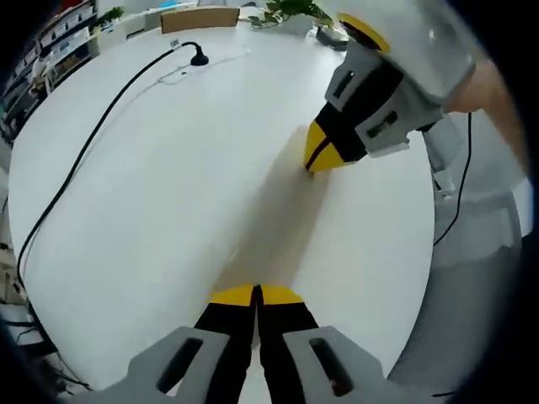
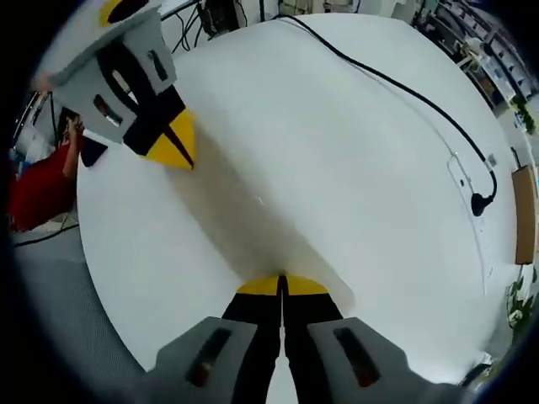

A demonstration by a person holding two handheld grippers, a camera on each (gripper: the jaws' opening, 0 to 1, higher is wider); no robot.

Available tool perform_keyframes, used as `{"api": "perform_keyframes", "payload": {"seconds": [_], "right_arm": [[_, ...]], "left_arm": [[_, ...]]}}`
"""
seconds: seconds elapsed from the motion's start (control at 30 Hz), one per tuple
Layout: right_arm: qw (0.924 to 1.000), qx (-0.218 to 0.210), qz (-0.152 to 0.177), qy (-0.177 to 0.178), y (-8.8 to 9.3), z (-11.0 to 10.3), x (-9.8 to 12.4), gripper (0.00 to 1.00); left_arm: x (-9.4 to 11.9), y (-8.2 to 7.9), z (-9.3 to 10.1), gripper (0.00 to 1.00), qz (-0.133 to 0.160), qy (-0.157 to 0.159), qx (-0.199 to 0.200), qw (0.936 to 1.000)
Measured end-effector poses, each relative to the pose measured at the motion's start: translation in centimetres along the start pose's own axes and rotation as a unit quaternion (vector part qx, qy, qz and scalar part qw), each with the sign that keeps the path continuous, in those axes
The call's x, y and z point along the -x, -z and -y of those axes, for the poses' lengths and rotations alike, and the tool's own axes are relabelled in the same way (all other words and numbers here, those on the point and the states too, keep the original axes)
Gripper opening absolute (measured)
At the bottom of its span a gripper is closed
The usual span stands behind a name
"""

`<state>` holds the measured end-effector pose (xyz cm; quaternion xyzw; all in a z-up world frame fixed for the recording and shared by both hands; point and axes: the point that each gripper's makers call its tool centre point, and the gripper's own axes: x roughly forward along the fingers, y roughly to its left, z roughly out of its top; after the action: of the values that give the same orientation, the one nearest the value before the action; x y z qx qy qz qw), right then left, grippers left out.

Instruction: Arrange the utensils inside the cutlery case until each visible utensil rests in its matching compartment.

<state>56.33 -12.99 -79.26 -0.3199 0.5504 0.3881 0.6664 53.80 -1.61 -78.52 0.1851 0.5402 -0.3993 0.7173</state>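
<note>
Evidently at a pause outside the sorting itself: no cutlery case or utensil anywhere on the round white table, so their place cannot be told. Left gripper low over the table's near edge, yellow-tipped jaws pressed together, empty. Right gripper likewise closed on nothing above the table. Next, probably: finding the case and parting the jaws. Left gripper view: black cable across the table, plant beyond. Right gripper view: red-clothed person beside the table.

No legible text, labels, brands or numbers anywhere in either view.
</note>
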Motion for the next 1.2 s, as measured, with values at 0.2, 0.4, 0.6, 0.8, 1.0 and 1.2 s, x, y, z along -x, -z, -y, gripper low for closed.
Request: {"api": "perform_keyframes", "payload": {"seconds": [0.2,0.4,0.6,0.8,1.0,1.2], "right_arm": [[0.9998,0.004,-0.018,0.011,0.09,0.07,0.03,0.0],[0.9996,-0.003,-0.026,0.007,-0.27,0.24,-0.15,0.0],[0.9992,-0.013,-0.037,-0.008,-0.12,0.21,-0.11,0.0],[0.9989,-0.005,-0.04,-0.025,-0.27,0.2,-0.18,0.0],[0.999,-0.003,-0.038,-0.024,-0.19,-0.02,-0.17,0.0],[0.997,0.037,-0.01,-0.067,-0.28,-0.1,-0.01,0.0]], "left_arm": [[-0.09,-0.1,0.19,0.0,-0.019,-0.015,-0.018,0.9996],[-0.11,0.0,0.2,0.0,-0.031,-0.022,-0.027,0.9989],[-0.23,0.11,0.08,0.0,-0.062,-0.022,-0.048,0.9967],[-0.36,0.17,-0.17,0.0,-0.079,-0.01,-0.025,0.9965],[-0.33,0.34,-0.15,0.0,-0.069,-0.009,-0.017,0.9974],[-0.27,0.21,-0.22,0.0,-0.074,-0.015,-0.027,0.9968]]}}
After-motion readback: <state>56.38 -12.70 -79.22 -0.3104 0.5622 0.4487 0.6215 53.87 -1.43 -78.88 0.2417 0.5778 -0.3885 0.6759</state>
